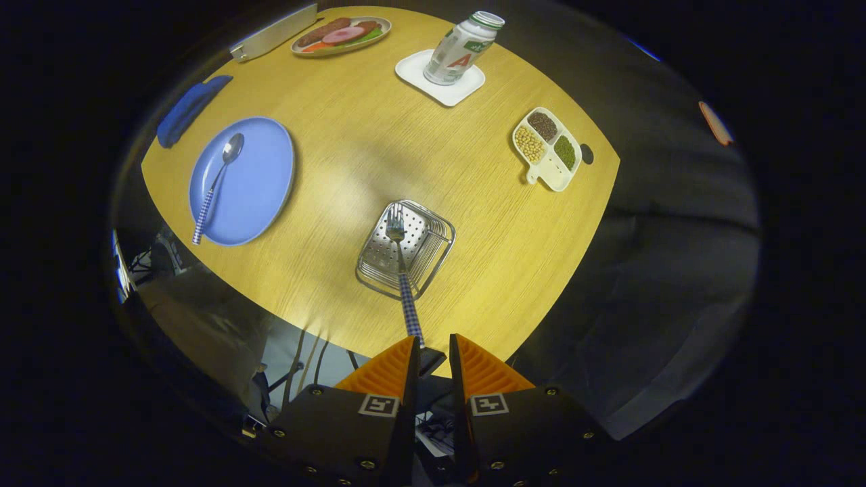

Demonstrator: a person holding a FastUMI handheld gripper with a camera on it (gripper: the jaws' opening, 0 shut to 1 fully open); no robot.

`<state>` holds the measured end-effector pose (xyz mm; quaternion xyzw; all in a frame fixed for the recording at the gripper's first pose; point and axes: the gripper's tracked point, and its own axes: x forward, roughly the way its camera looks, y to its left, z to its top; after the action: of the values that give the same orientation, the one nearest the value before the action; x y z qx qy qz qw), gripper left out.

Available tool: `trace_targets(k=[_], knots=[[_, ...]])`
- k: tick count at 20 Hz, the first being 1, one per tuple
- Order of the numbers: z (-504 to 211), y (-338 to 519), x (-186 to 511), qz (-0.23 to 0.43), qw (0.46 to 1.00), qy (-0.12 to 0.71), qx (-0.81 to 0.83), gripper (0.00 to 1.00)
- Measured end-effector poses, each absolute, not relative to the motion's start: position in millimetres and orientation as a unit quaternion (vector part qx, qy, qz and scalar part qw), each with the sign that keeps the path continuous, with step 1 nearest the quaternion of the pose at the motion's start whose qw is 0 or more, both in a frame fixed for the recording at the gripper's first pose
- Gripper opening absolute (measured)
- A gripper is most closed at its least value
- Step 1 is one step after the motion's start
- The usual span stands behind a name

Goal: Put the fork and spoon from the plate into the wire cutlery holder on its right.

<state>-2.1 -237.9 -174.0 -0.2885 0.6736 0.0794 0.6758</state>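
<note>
Tongs (431,352) drawn narrow, pinching the checked handle end of the fork (403,270) between both fingers (389,368). Fork reaching straight ahead from the tips, tines down inside the wire cutlery holder (433,253), which sits just ahead of the tongs on the round wooden counter (352,155). Holder's floor a perforated metal sheet, its sides thin wire loops; whether the tines touch that floor cannot be told.

Ahead and well to the left of the tongs, a blue plate (260,182) near the counter's edge. On it a spoon (215,184), bowl pointing away, checked handle running back over the plate's near rim. Plate and holder well apart, bare wood between them.

Beyond the plate, at the counter's left edge, a blue cloth-like item (189,108); what it is cannot be told. Farther on, a pale flat bar (274,32) at the far edge, and just beside it an oval dish of sliced meat and vegetables (342,35).

Far ahead and slightly right of the tongs, a white bottle (463,49) with a green-trimmed cap, standing on a small white square tray (440,84). To the right, beyond the holder, a white divided dish (547,150) holding three kinds of grains or beans, one per compartment, near the counter's right edge.
</note>
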Motion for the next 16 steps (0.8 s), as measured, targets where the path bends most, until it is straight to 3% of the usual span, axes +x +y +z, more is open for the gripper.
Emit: trace_targets(k=[7, 16], knots=[[-183, -166, -37, 0.109, 0.712, 0.664, -0.2, 0.24], [-218, -78, -65, 0.167, 0.701, 0.668, -0.184, 0.24]])
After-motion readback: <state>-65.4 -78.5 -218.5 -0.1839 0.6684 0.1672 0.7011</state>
